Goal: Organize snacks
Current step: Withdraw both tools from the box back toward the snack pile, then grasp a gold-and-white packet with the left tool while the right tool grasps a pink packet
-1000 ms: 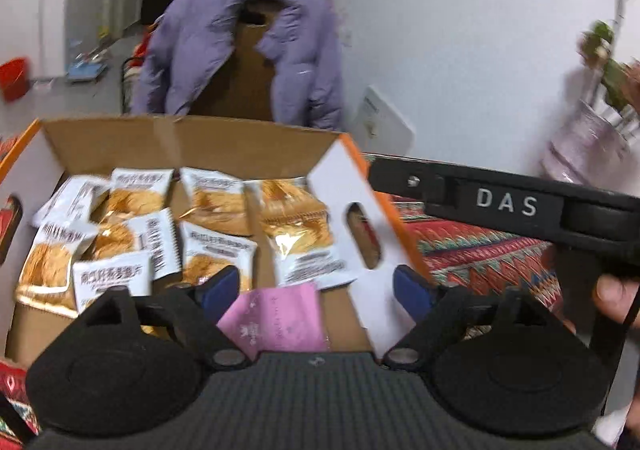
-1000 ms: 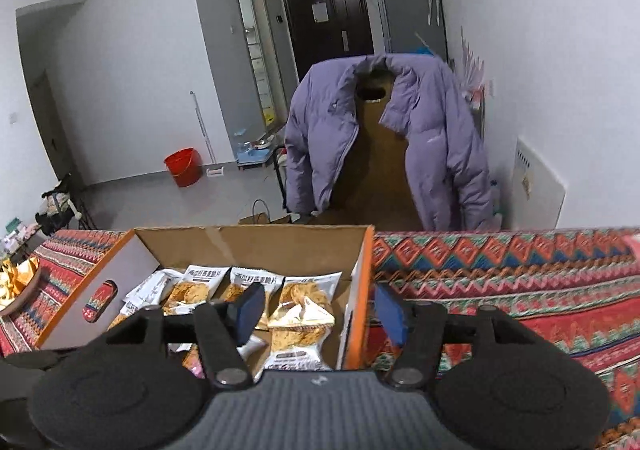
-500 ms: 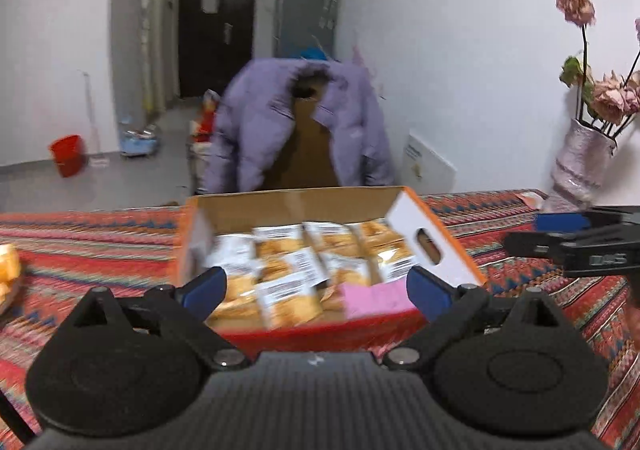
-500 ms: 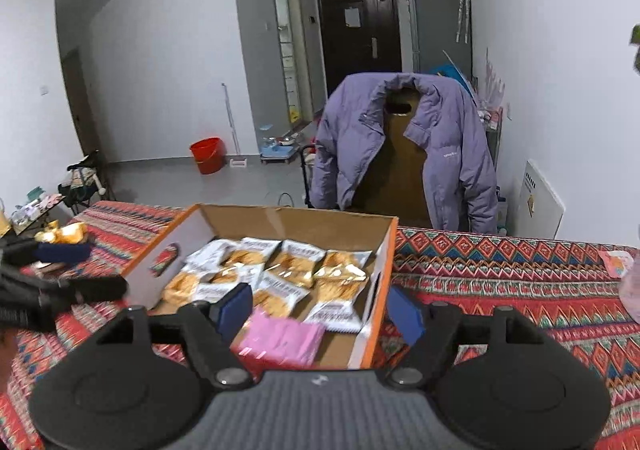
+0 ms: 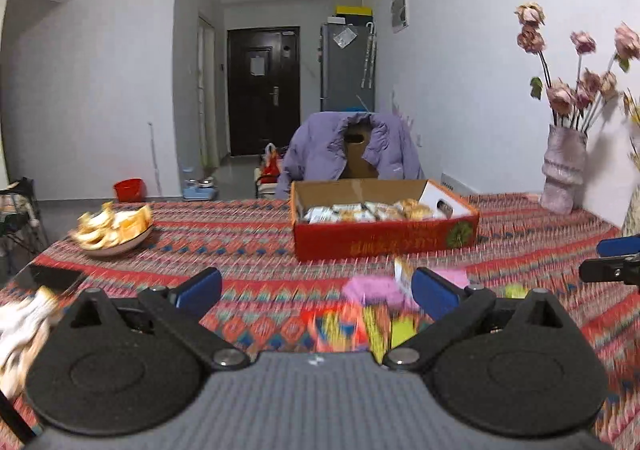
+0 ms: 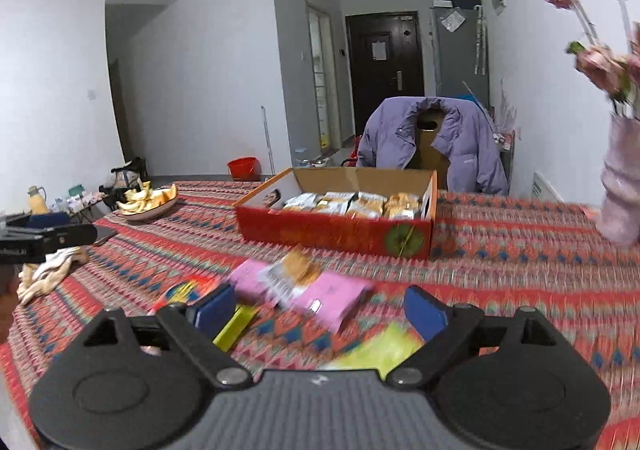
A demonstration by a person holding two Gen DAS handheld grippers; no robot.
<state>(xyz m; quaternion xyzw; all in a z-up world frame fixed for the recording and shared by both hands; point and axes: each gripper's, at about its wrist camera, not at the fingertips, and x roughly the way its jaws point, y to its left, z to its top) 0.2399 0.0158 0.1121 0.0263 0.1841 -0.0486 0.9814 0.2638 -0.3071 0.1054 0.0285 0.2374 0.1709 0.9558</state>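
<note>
Both grippers hang over the near end of the worktop [image 6: 520, 250] with nothing between their blue pads. The left gripper [image 5: 316, 292] has its jaws spread wide and touches nothing; the right gripper [image 6: 320, 308] is equally wide apart and also empty. Loose snacks lie just ahead of them on the patterned cloth: a pink packet [image 6: 320, 296] with a small biscuit sachet [image 6: 294, 276] lying on it, plus yellow-green and striped wrappers that are too blurred to name, perhaps candy. Farther back stands the red cardboard box [image 6: 340, 236], open-topped and already packed with rows of similar sachets, so it looks like the collecting place. Judging by that, the scattered packets near the grippers are what remains to be picked up and boxed. A bowl of peels [image 5: 114, 230] sits well apart at the left.
</note>
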